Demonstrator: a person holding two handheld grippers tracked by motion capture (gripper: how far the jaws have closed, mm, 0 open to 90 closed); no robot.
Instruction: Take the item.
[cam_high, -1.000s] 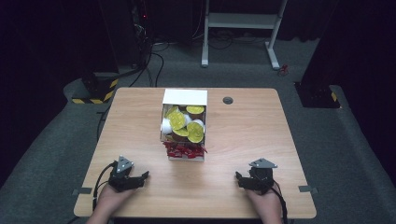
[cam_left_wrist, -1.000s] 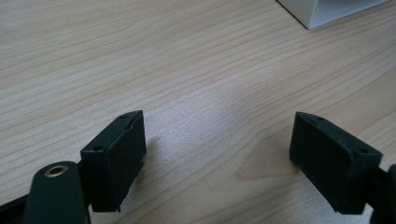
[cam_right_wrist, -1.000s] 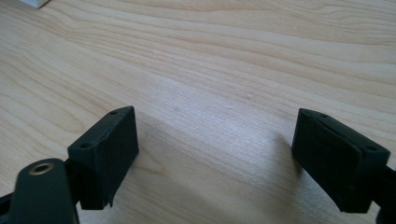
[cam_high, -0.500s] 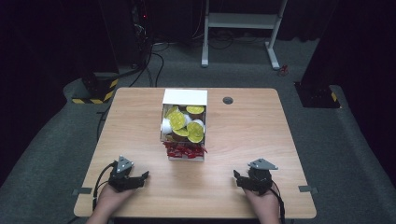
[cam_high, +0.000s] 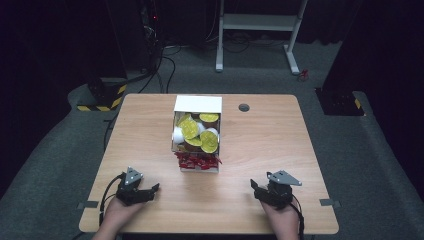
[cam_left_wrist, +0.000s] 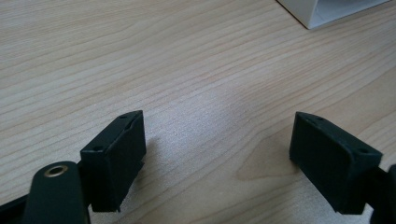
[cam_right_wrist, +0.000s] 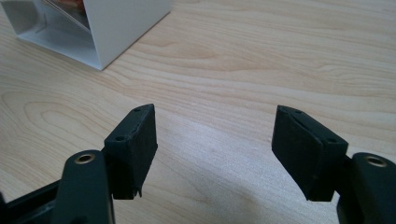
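Left gripper (cam_high: 150, 191) rests low on the table (cam_high: 280, 145) at the near left corner, jaws spread wide and holding nothing. Its own view confirms it: bare wood grain between the two black pads (cam_left_wrist: 114, 154), and a white corner of the box (cam_left_wrist: 327, 9) at top right, well apart.

Centre: white box (cam_high: 197, 103) stands mid-table, open at the top. Rear compartment holds small cups with yellow-green lids (cam_high: 190, 129), piled loosely, some tilted. Front compartment holds red packets (cam_high: 196, 161), a few poking over the near rim. What the packets are I cannot tell at this size; possibly sauce or sweetener sachets.

Right gripper (cam_high: 256, 187) sits at the near right, likewise low over the table, jaws apart and empty. Its view shows the box's near wall (cam_right_wrist: 126, 23) up at top left, clear wood between the pads (cam_right_wrist: 133, 154).

Judgement: this reads as the start position, the reach not yet begun. Both grippers are well short of the box; neither touches it.

Next move likely calls for one gripper to lift and travel forward and inward to the box, then come down from above. Jaws are already wide enough for a cup or packet. The cups lie crowded, so a clean pinch on one rim needs care; the other gripper may need to steady the box wall.
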